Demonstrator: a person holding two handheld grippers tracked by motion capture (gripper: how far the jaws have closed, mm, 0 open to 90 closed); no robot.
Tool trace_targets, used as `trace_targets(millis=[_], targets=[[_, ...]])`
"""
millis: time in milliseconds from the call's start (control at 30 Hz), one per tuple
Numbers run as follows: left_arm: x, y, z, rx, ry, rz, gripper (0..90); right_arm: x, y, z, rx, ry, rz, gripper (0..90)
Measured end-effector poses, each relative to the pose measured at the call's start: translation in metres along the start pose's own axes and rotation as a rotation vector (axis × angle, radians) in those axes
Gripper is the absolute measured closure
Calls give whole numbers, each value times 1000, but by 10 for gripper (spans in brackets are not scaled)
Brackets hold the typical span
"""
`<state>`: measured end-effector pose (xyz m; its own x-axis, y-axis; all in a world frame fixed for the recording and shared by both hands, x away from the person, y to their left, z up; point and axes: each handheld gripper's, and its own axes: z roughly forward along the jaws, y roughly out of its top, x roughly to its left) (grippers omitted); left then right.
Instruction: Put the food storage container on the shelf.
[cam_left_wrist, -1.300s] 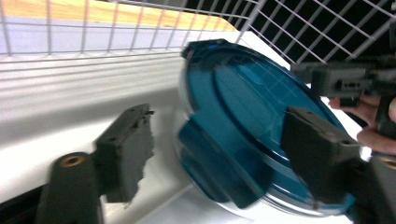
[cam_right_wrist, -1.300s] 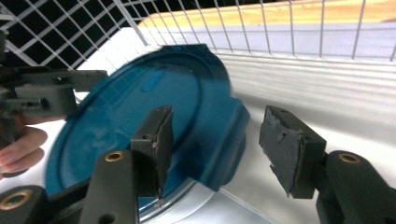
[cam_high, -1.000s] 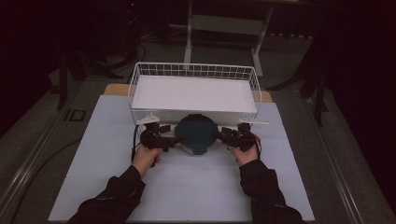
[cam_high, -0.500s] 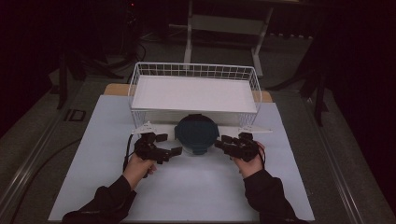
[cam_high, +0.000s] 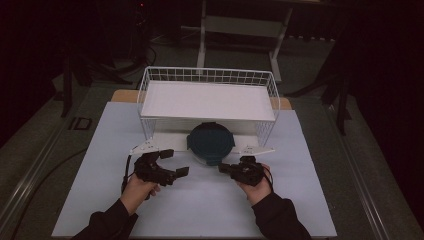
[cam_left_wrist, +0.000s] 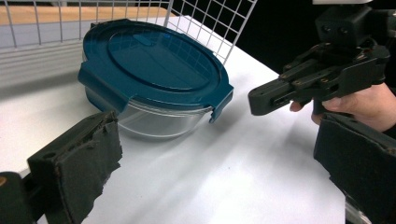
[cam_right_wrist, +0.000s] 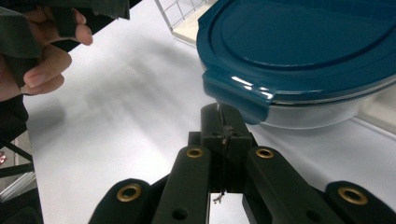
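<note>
Round glass container (cam_high: 210, 144) with a dark teal clip lid (cam_left_wrist: 154, 58) sits on the white table (cam_high: 210, 205), just in front of the wire basket (cam_high: 272, 92) and partly tucked under the basket's front edge. All places below are relative to the container.

Left gripper (cam_high: 172, 162): to the left of the container, near it but apart. Jaws spread wide, nothing between them (in the left gripper view the pads (cam_left_wrist: 88, 158) frame the container with clear table in between). Held by the person's left hand (cam_high: 137, 190).

Right gripper (cam_high: 223, 167): at the container's front right, tip pointing in at it. Its jaws have just been closing and are now pressed together with nothing pinched; in the right gripper view the closed tip sits right at one of the lid's clip tabs (cam_right_wrist: 236, 95), just below it. Cannot tell if it touches. Right hand (cam_high: 255, 187) holds it.

Judgement: closed jaws make a narrow poking tip, probably to get under the tab and flip the clip up, or to nudge the container. Left stays open and close by, likely ready to steady the container (glass on a smooth table may slide when pushed). Lid is on, tabs look down.
</note>
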<state>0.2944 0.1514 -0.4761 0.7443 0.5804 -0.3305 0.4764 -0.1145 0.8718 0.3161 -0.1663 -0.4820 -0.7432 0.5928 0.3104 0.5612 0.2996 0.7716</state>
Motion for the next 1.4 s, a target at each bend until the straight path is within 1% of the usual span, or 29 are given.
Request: trace_targets(millis=[33, 100, 167, 267, 367, 400, 500, 567, 667, 733, 867, 933, 967, 1033, 1067, 1100, 1267, 1400], targets=[[0, -1, -1, -4, 2, 7, 10, 0, 0, 3, 5, 4, 1, 900], [0, -2, 0, 3, 2, 10, 10, 0, -1, 7, 11, -3, -1, 900], [0, -4, 0, 1, 3, 10, 10, -1, -1, 10, 18, 0, 7, 900], [0, -6, 0, -1, 9, 18, 10, -2, 1, 16, 24, -11, 2, 900], [1, -8, 0, -4, 11, 14, 10, -5, 2, 21, 26, -23, 0, 900], [1, -8, 0, -4, 15, 16, 10, -6, 3, 23, 20, -7, 7, 900], [1, -8, -1, -7, 19, 24, 10, -4, 6, 27, 20, -18, -10, 900], [2, -8, -1, -14, 18, 20, 10, -5, 9, 30, 22, -11, -6, 900], [2, -9, -1, -13, 20, 19, 10, -6, 11, 34, 24, -18, -17, 900], [3, -9, -1, -15, 20, 16, 10, -9, 12, 38, 30, -24, -11, 900], [3, -9, -2, -16, 20, 20, 10, -15, 15, 43, 20, -41, 7, 900], [2, -10, -2, -20, 21, 21, 10, -16, 16, 43, 18, -46, 8, 900], [2, -10, -3, -18, 25, 24, 10, -20, 19, 45, 12, -53, 16, 900], [2, -11, -3, -22, 24, 20, 10, -21, 22, 48, 4, -55, 21, 900], [2, -11, -3, -22, 24, 20, 10, -21, 22, 48, 4, -55, 21, 900], [2, -11, -3, -18, 28, 25, 10, -21, 25, 50, -1, -69, 6, 900], [2, -12, -2, -15, 26, 27, 10, -23, 30, 55, -8, -74, 10, 900], [2, -13, -1, -7, 25, 29, 10, -25, 34, 59, -16, -94, 3, 900]])
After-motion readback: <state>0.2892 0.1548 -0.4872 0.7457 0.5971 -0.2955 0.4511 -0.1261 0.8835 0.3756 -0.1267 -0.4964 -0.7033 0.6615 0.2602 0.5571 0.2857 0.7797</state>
